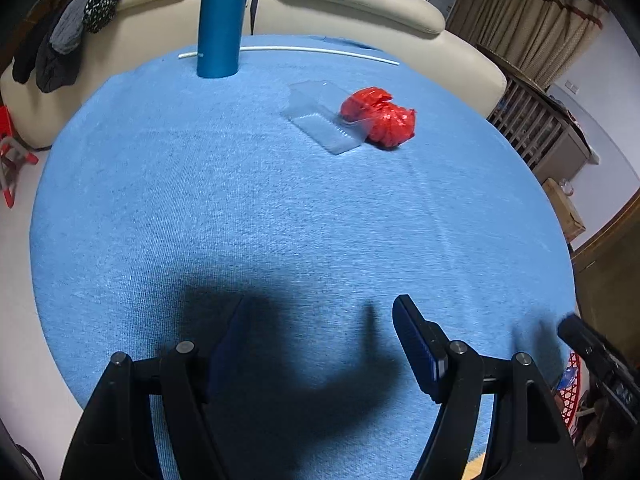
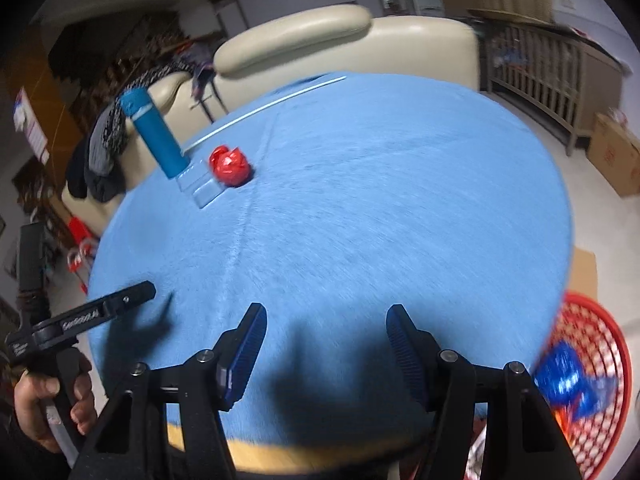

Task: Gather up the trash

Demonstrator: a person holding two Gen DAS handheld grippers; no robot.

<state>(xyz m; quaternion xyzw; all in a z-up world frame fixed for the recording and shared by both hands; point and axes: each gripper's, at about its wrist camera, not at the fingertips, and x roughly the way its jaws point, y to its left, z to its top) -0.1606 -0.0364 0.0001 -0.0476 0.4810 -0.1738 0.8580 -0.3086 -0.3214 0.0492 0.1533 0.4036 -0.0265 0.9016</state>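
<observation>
The round counter (image 1: 160,200), covered in blue cloth, is largely bare across its near and middle area. Trash sits toward the far side: a crumpled red bag (image 1: 378,117) touching a clear plastic tray (image 1: 320,120). A tall blue cylinder (image 1: 222,20) stands upright near the far edge, with a thin white rod (image 1: 320,51) lying along that edge behind it. The left claw (image 1: 316,344) hangs over the near edge, jaws apart, nothing between them. The right claw (image 2: 324,348) likewise stands apart and empty above the near rim. A red mesh basket (image 2: 600,340) sits below the counter's right edge, holding blue wrappers (image 2: 568,380).
</observation>
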